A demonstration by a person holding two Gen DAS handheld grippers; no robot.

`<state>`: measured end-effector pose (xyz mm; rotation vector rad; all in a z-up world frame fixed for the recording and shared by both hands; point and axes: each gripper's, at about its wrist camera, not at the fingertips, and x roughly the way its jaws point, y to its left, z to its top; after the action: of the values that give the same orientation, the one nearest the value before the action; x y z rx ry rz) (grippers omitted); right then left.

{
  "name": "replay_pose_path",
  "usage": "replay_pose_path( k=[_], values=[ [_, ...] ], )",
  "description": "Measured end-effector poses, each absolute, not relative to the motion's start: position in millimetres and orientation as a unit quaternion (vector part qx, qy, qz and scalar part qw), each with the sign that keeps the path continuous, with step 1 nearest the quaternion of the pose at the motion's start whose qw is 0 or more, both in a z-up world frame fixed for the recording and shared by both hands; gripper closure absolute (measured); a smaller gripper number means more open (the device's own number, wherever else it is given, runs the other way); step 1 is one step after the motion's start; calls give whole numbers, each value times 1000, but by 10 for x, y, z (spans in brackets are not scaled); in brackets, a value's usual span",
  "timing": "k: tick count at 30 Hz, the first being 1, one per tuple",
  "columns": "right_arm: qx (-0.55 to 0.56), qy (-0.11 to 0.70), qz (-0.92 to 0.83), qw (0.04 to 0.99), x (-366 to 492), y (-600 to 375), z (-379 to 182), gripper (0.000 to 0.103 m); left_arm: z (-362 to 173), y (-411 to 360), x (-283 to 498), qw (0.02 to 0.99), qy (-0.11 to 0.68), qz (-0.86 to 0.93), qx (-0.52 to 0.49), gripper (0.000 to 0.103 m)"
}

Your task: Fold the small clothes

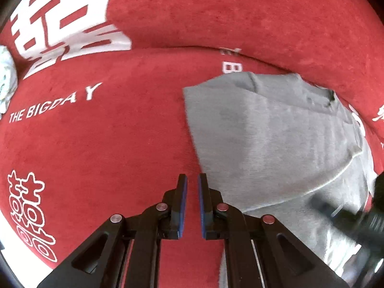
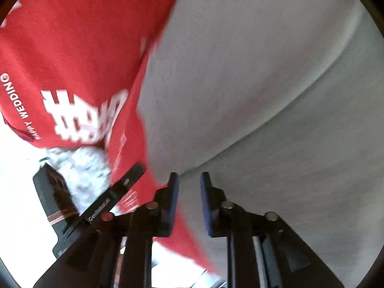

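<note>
A grey garment [image 1: 271,134] lies partly folded on a red cloth [image 1: 120,144] with white print. My left gripper [image 1: 192,180] hovers at the garment's near left edge, its jaws a narrow gap apart with nothing between them. In the right wrist view the grey garment [image 2: 264,84] fills the right side, with a fold seam running across it. My right gripper [image 2: 189,180] is open and empty just above the garment near its left edge. The right gripper's body shows blurred at the right edge of the left wrist view [image 1: 355,218].
The red cloth [image 2: 72,48] carries white characters and the words "THE BIGDAY" [image 1: 55,103]. A pale crumpled cloth [image 1: 6,81] lies at the far left. A light patterned item [image 2: 84,170] and the left gripper's black body [image 2: 79,206] show at lower left.
</note>
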<state>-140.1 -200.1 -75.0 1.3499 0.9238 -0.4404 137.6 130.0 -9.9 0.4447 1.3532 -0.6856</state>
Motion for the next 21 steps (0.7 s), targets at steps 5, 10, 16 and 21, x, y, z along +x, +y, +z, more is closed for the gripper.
replay_pose_path(
  k=[5, 10, 16, 21],
  values=[
    [602, 351, -326, 638, -2168, -2855, -702, 68, -69, 1185, 1256, 705, 601, -321, 198, 93],
    [605, 336, -333, 641, -2163, -3232, -716, 83, -143, 1012, 1155, 705, 593, -322, 217, 93],
    [571, 364, -340, 653, -2263, -3166, -602, 96, -288, 1005, 1083, 704, 595, -312, 230, 93],
    [554, 386, -346, 651, -2441, -3100, -660, 96, -282, 967, 1053, 704, 590, -308, 246, 92]
  ],
)
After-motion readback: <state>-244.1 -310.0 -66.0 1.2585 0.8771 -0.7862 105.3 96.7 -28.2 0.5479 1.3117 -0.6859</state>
